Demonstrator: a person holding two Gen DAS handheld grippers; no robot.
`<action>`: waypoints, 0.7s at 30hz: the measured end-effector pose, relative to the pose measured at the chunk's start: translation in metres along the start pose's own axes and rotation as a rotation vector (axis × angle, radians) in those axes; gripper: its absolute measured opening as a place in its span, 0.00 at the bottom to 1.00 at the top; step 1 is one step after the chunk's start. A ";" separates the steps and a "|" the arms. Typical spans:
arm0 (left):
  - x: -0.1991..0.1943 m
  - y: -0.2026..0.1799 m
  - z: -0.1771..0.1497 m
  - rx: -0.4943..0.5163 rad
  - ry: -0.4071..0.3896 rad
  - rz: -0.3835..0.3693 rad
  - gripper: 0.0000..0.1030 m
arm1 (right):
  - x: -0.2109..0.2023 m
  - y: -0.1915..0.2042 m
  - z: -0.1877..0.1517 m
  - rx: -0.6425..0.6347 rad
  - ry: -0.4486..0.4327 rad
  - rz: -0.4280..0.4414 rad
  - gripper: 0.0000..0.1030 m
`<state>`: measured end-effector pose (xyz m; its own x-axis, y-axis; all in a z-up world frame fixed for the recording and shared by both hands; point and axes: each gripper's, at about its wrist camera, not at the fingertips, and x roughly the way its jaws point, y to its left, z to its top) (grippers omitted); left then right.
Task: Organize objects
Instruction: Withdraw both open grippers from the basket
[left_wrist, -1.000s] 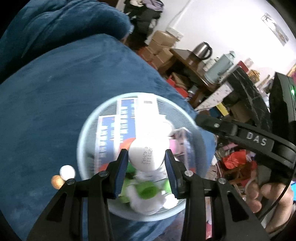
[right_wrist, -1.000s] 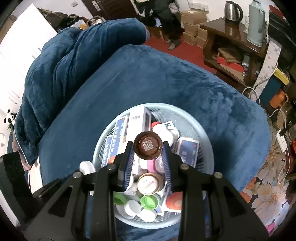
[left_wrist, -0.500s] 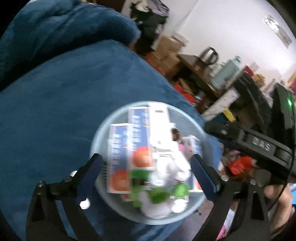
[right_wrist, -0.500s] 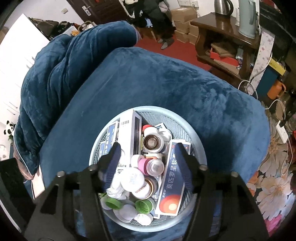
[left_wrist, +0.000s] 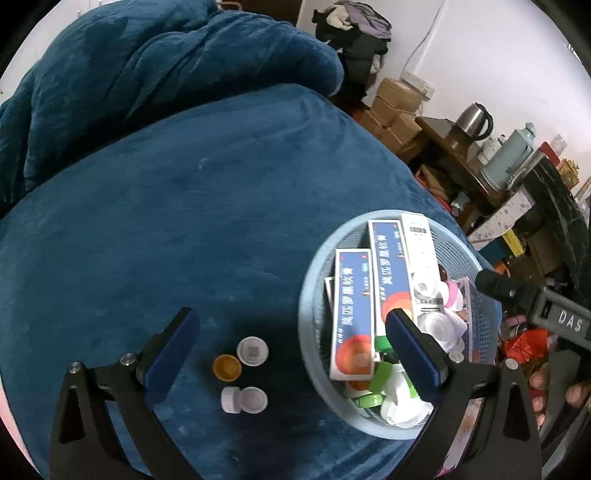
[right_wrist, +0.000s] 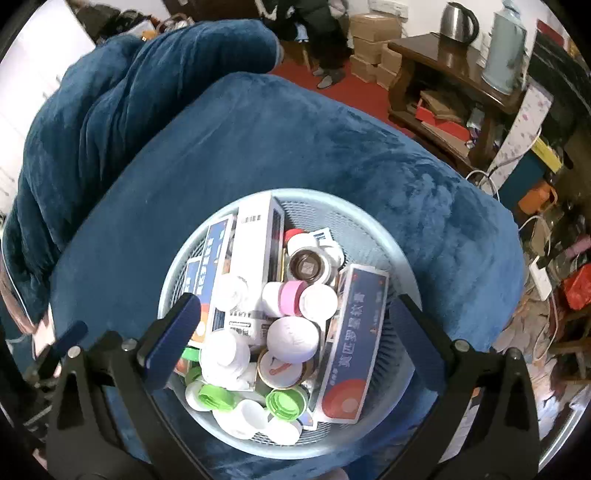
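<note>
Now the left gripper (left_wrist: 291, 334), jaws just spread wide and empty, hangs above 3 small jars (left_wrist: 243, 373) on the blue blanket (left_wrist: 166, 221), left of the basket (left_wrist: 306, 295). Right gripper (right_wrist: 295, 325), jaws likewise just opened and empty, hovers over the basket's boxes (right_wrist: 255, 254) and bottles (right_wrist: 293, 338).

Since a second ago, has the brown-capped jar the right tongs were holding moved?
Yes. The brown-capped jar left the right tongs, whose jaws have just been opening, and dropped into the blue basket, lying beyond the pink-capped bottle.
</note>
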<state>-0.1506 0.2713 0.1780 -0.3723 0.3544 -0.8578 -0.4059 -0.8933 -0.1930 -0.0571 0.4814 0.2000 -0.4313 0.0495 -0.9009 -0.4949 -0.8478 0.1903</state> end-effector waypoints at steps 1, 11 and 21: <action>0.000 0.003 0.000 -0.006 -0.001 0.004 0.98 | 0.001 0.002 -0.001 -0.009 0.002 -0.001 1.00; -0.007 0.025 -0.003 -0.042 -0.009 0.026 0.98 | 0.010 0.036 -0.009 -0.118 0.038 -0.014 1.00; -0.029 0.060 -0.012 -0.204 -0.058 0.101 0.98 | 0.006 0.064 -0.016 -0.173 0.025 0.004 1.00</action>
<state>-0.1539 0.2043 0.1851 -0.4523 0.2702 -0.8499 -0.1888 -0.9604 -0.2048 -0.0793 0.4190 0.2004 -0.4130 0.0344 -0.9101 -0.3551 -0.9263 0.1261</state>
